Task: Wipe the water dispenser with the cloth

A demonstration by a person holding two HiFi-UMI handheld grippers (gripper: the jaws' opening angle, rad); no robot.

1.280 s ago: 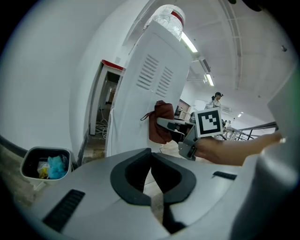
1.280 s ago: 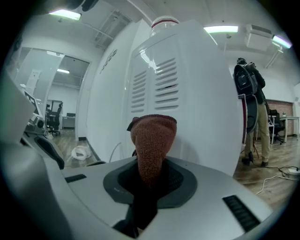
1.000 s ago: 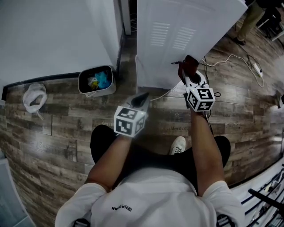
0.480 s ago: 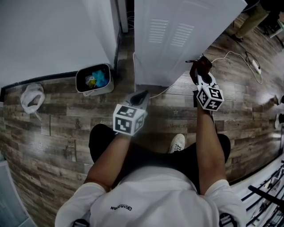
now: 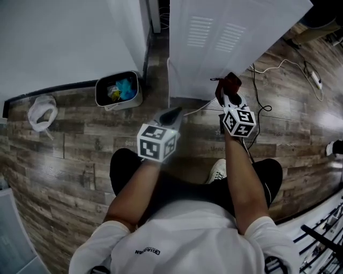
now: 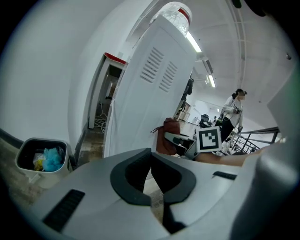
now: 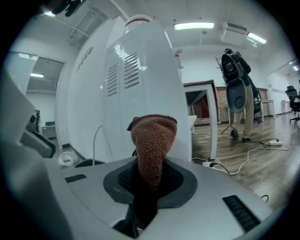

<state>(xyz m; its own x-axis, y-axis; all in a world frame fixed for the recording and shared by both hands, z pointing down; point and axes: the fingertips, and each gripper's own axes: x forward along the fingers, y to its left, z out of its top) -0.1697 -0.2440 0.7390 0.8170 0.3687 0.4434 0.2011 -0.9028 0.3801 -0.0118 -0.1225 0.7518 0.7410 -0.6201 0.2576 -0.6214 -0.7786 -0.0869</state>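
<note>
The white water dispenser stands on the wood floor, with its vented panel facing me and its bottle on top. My right gripper is shut on a brown knitted cloth, which sticks up from the jaws. The cloth rests at the bottom of the dispenser's panel. My left gripper hangs lower and to the left, off the dispenser. It is shut with nothing in it. The cloth also shows in the left gripper view.
An open bin with rubbish stands left of the dispenser by the white wall, and a white bag lies farther left. Cables and a power strip trail over the floor at right. A person stands in the background.
My right gripper with the cloth swung right along the bottom of the dispenser's panel, then came back left. The left gripper has barely moved.
</note>
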